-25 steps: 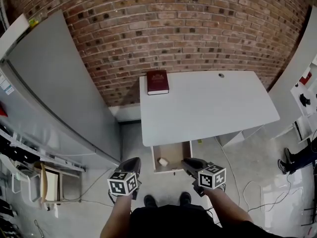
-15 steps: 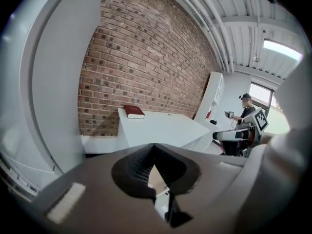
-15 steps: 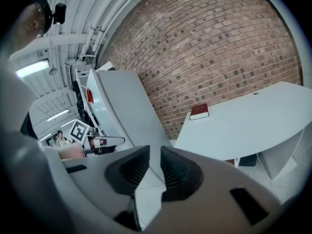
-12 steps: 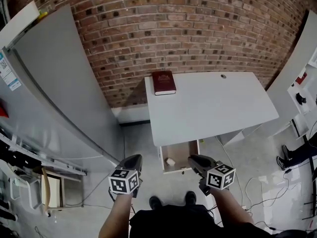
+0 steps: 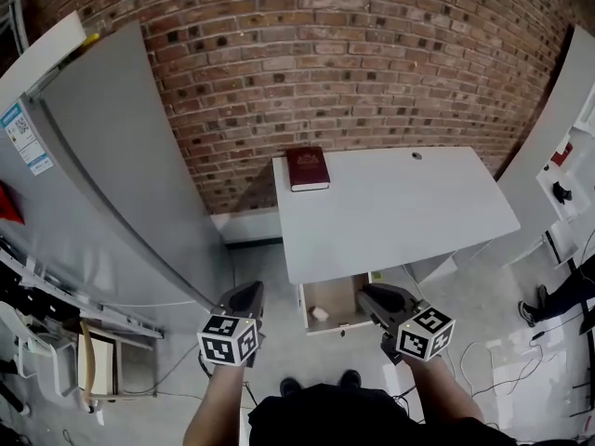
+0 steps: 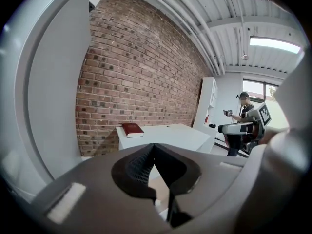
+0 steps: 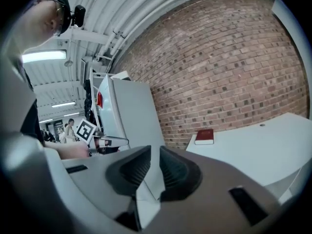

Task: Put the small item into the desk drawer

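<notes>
Clearly neither gripper carries anything: the right gripper (image 5: 376, 295) has its jaws closing on empty air with a thin gap between them, and the left gripper (image 5: 247, 295) is clenched, tips touching. At the right one's 9 o'clock, the open brown-floored drawer (image 5: 337, 295) under the white table (image 5: 400, 203) holds the small white item (image 5: 320, 314) in its 7 o'clock corner. An off-centre shove could jam the drawer or send the item sliding.

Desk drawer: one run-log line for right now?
drawer open | small item inside | left hand-held gripper shut, empty | right hand-held gripper jaws closing, empty
</notes>
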A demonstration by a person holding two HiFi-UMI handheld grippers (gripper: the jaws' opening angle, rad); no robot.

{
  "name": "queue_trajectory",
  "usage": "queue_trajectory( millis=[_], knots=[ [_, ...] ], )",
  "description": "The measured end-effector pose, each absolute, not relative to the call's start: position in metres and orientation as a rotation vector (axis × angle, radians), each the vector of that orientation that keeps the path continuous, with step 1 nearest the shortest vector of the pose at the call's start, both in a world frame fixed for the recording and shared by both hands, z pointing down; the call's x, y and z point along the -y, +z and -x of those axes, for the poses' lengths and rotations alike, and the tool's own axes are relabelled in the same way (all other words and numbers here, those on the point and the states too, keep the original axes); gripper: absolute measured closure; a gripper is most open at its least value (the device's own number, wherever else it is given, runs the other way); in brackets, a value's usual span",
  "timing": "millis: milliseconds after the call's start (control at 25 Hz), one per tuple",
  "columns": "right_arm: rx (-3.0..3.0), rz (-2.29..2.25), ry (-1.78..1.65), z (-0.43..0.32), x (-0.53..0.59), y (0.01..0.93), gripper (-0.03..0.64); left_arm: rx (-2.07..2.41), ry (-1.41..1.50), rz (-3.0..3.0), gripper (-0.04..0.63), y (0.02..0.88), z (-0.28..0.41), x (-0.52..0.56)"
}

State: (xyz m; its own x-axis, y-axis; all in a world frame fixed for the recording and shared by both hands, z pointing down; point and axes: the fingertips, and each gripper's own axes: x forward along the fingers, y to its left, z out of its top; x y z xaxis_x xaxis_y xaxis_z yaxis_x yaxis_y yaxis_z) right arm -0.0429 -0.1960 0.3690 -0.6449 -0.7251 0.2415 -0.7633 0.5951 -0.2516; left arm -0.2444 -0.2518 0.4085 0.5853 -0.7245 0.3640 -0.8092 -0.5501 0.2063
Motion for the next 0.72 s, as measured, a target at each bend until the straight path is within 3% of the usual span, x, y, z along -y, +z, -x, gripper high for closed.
queue_trajectory(
  millis=[280, 720],
  knots=[
    [2.81, -1.344, 0.352, 0.011, 0.201, 0.319, 0.597, 1.317, 0.246, -2.538, 0.586, 0.367, 0.222, 0.249],
    [2.827, -1.404, 0.312, -0.006, 0.195, 0.312, 0.604, 1.372, 0.245, -2.564, 0.586, 0.358, 0.215, 0.242]
  ],
)
